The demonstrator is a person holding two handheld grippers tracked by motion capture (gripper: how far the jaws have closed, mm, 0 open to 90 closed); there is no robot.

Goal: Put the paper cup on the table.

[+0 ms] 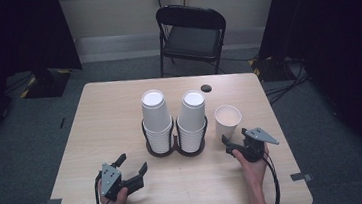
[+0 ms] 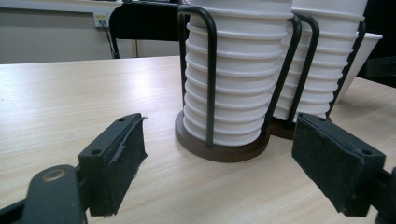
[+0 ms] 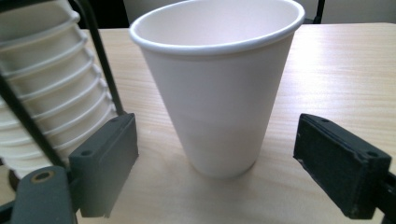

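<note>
Jaws of my right gripper (image 3: 215, 163) stand wide apart with nothing between the pads, lined up on the lone upright paper cup (image 3: 215, 84) just ahead, so one push forward would bracket its lower wall. That cup sits on the table (image 1: 101, 125) just right of the two racked stacks of inverted cups (image 1: 175, 120) (wire holders keep them from toppling). My left gripper (image 1: 133, 171) rests low near the front edge, equally open and empty, facing the left holder (image 2: 219, 144), I judge to steady it if needed.
</note>
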